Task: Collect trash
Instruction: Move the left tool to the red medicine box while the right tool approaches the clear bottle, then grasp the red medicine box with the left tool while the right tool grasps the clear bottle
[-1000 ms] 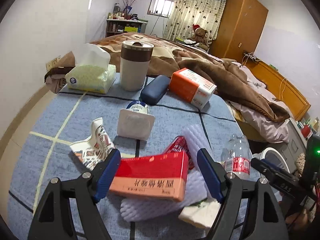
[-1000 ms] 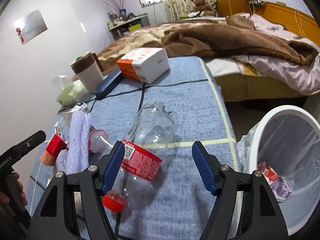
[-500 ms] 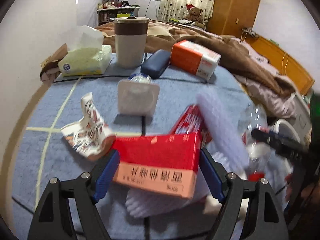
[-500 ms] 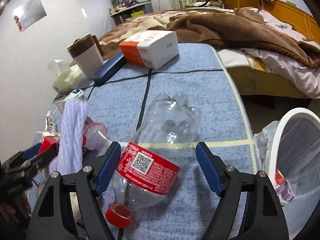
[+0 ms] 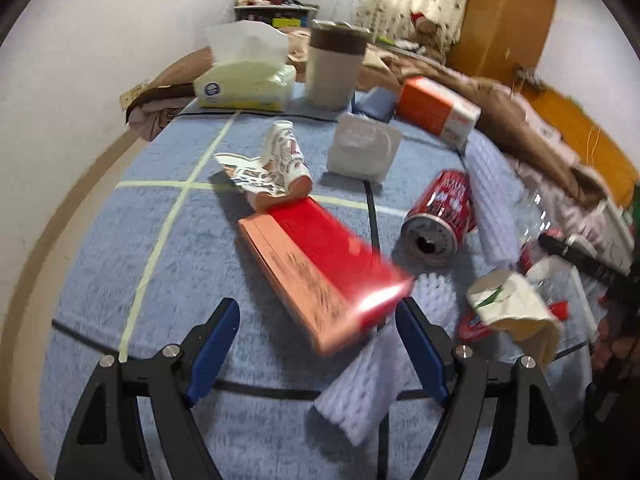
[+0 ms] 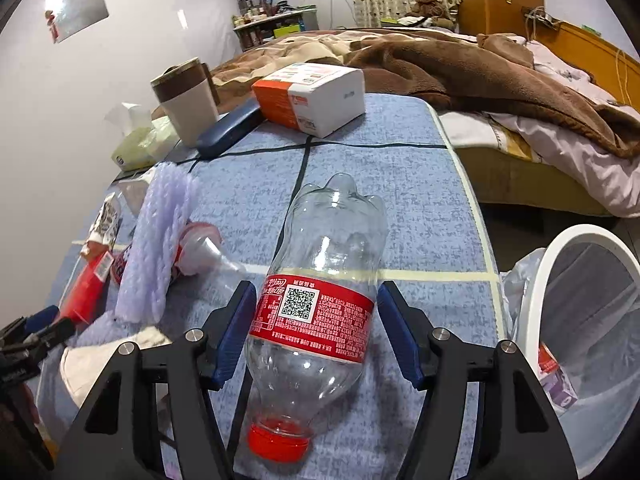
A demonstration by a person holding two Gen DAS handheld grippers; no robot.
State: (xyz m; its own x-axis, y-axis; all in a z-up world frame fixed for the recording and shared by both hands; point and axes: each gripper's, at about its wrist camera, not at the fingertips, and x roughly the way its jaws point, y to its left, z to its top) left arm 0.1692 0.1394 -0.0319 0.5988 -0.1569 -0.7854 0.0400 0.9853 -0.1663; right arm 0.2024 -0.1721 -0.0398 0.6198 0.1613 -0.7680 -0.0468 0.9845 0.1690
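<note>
Your right gripper point(image 6: 318, 334) is closing its jaws around the clear plastic bottle point(image 6: 320, 304) at lower centre, pads just off its red label. Your left gripper point(image 5: 318, 354) stands wide; the red box point(image 5: 320, 268) lies at mid-frame, its near end between the blue pads point(image 5: 214, 350), apart from them. The white bin point(image 6: 576, 320) sits at the right edge.

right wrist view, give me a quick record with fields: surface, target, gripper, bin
surface: blue table cloth
target: clear plastic bottle lying flat, red cap toward the camera
gripper: right gripper closing, one of its fingers either side of the bottle's red label, not yet pressing
bin: white trash bin at the table's right edge, a small carton inside
</note>
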